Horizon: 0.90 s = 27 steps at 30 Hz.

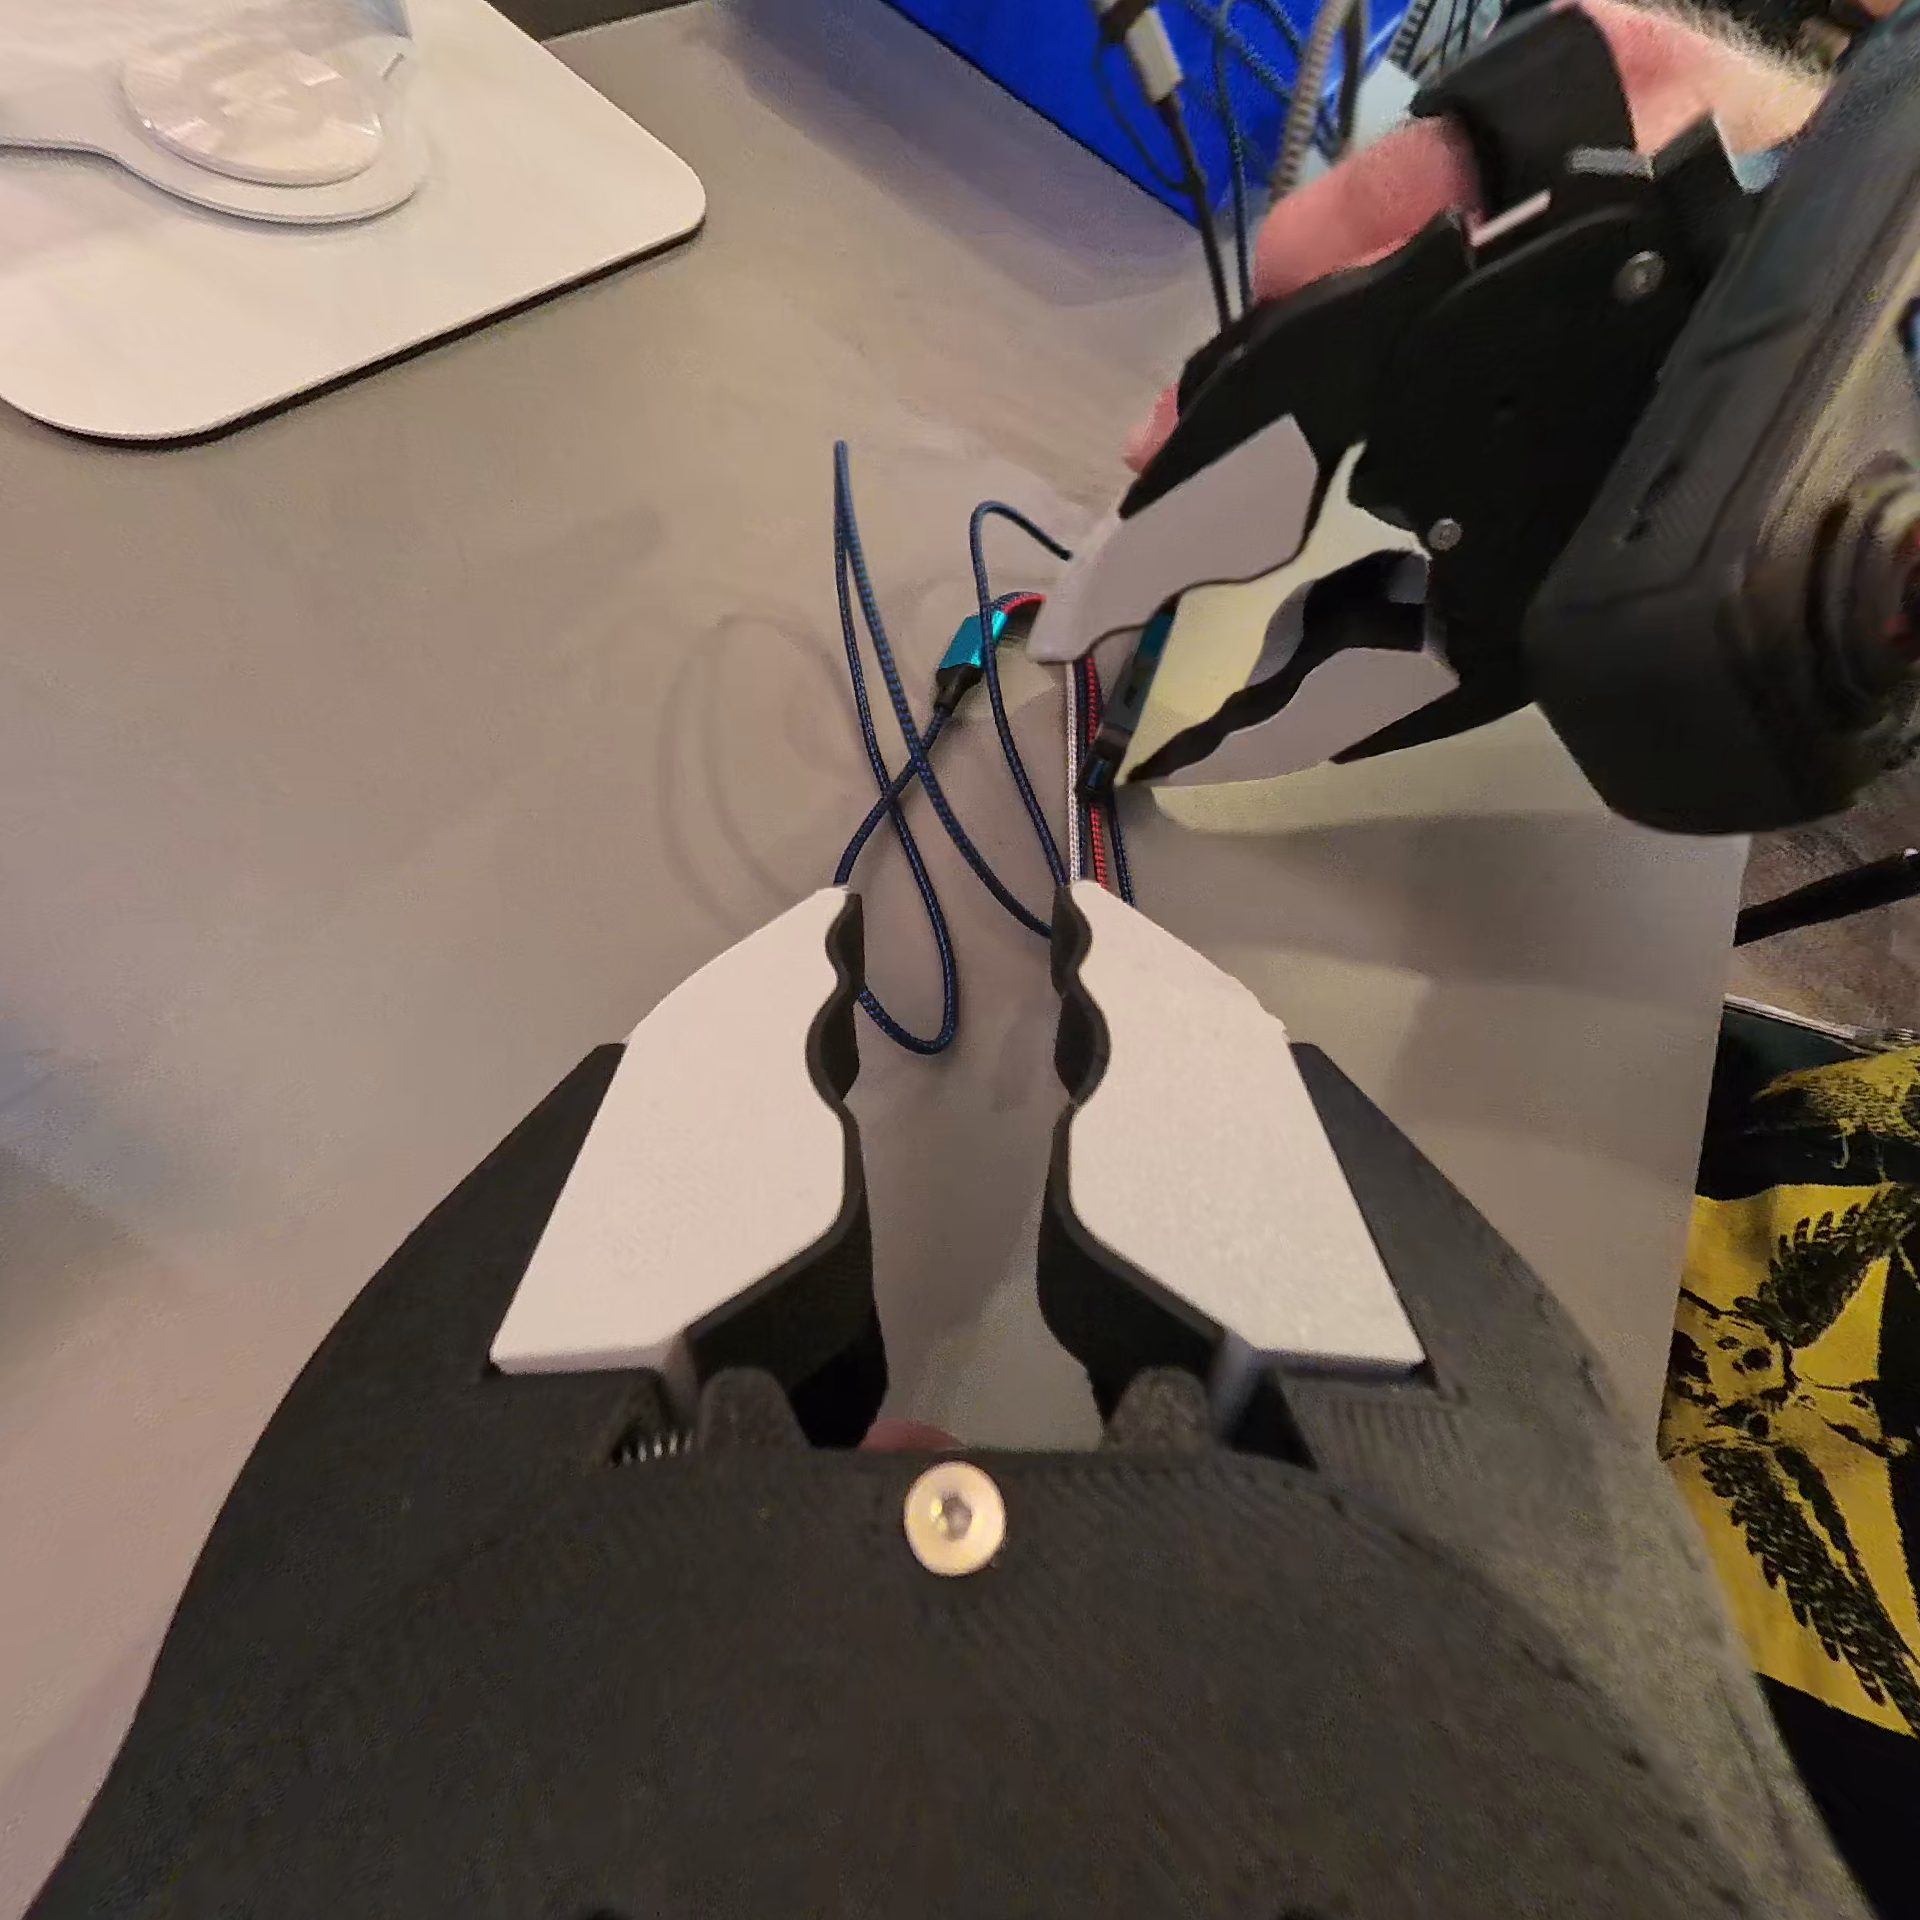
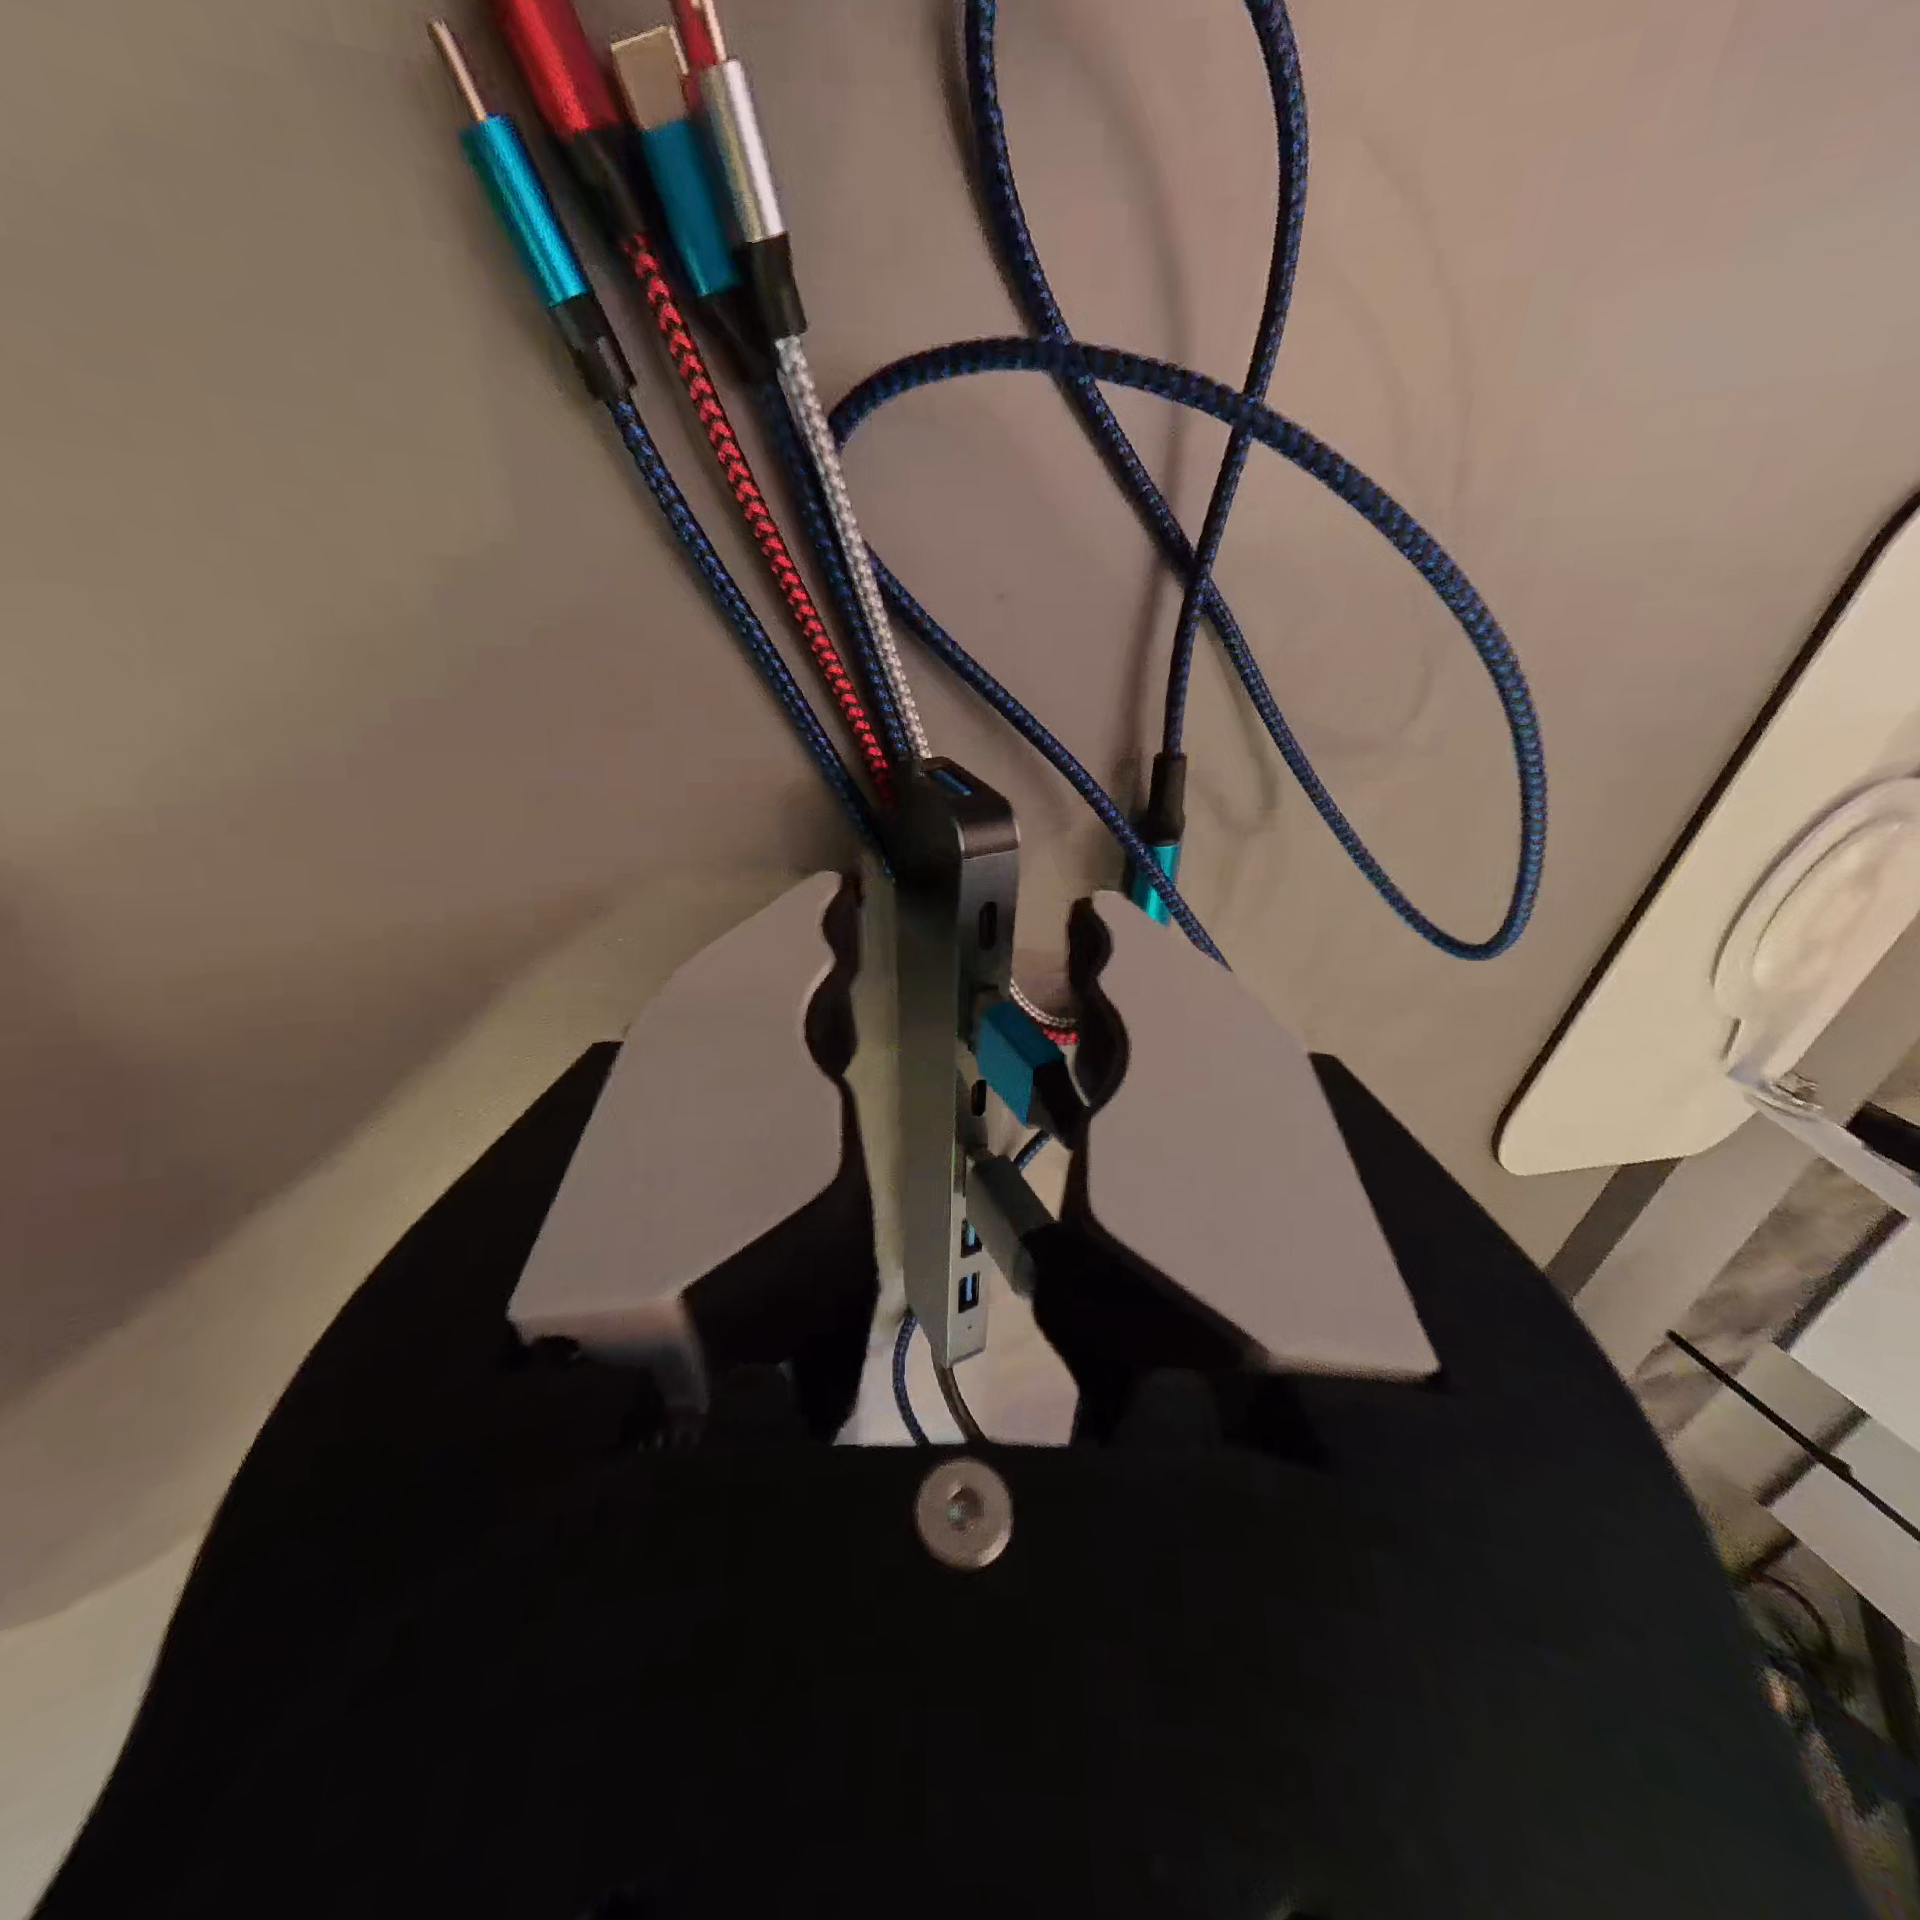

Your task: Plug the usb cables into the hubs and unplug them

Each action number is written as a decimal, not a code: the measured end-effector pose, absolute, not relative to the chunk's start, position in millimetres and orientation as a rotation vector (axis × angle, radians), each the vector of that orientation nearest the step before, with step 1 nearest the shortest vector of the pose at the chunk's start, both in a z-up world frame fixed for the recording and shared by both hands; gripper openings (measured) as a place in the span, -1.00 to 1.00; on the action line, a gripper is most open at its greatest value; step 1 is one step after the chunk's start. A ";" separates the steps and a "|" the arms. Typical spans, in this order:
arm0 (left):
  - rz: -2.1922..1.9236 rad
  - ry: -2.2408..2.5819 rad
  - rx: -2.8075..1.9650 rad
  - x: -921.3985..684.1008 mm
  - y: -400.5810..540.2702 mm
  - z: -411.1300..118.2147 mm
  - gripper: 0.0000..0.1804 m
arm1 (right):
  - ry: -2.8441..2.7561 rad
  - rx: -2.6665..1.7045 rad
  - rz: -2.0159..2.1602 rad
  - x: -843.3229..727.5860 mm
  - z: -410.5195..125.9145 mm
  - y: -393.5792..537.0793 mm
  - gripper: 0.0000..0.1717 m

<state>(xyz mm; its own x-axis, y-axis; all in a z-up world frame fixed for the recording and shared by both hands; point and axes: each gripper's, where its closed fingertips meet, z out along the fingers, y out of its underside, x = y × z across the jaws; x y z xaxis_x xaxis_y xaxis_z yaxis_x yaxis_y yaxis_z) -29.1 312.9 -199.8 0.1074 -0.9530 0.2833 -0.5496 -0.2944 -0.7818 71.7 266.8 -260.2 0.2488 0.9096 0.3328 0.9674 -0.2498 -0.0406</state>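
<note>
Left gripper (image 1: 956, 904) spread wide above grey desk (image 1: 416, 727), pads on nothing; loop of blue braided cable (image 1: 920, 935) lies on desk beneath gap. Right gripper (image 2: 966, 904) open astride grey USB hub (image 2: 935, 1039); left pad against hub's flat face, right pad clear of it beside plugged teal connector (image 2: 1018, 1060). Unplugged connectors (image 2: 623, 187) fan out beyond. White pad (image 1: 312, 239) at far left.

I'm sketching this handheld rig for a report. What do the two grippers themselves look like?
Both match: the left gripper and the right gripper have black printed bodies, pale grey faceted fingers with wavy black inner pads, and a silver screw at the centre of the base. No sleeves or gloves show.
</note>
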 end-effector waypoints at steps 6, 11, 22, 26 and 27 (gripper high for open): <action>-1.084 1.456 -1.898 -27.9 312.8 -197.6 -0.62 | -1.803 -2.524 0.075 68.8 -269.1 261.4 -0.46; -1.087 1.459 -1.894 -27.5 311.6 -196.9 -0.61 | -1.865 -2.511 0.254 65.4 -270.0 259.7 -0.76; -1.081 1.436 -1.893 -33.5 317.4 -193.8 -0.61 | -1.831 -2.472 0.232 66.7 -260.1 259.2 -0.83; -1.085 1.420 -1.900 -34.5 320.6 -194.7 -0.61 | -1.757 -2.435 0.232 74.1 -233.9 265.6 -0.87; -1.087 1.418 -1.902 -34.7 320.8 -195.1 -0.61 | -1.738 -2.432 0.243 75.7 -229.5 265.8 -0.88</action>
<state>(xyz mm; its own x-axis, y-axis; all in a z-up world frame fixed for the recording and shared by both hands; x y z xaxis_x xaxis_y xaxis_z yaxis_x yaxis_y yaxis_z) -34.7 320.8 -195.1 0.1275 -0.9485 0.2901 -0.5260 -0.3126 -0.7910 75.7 265.8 -229.5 0.3185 0.9467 -0.0484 0.9238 -0.3214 -0.2083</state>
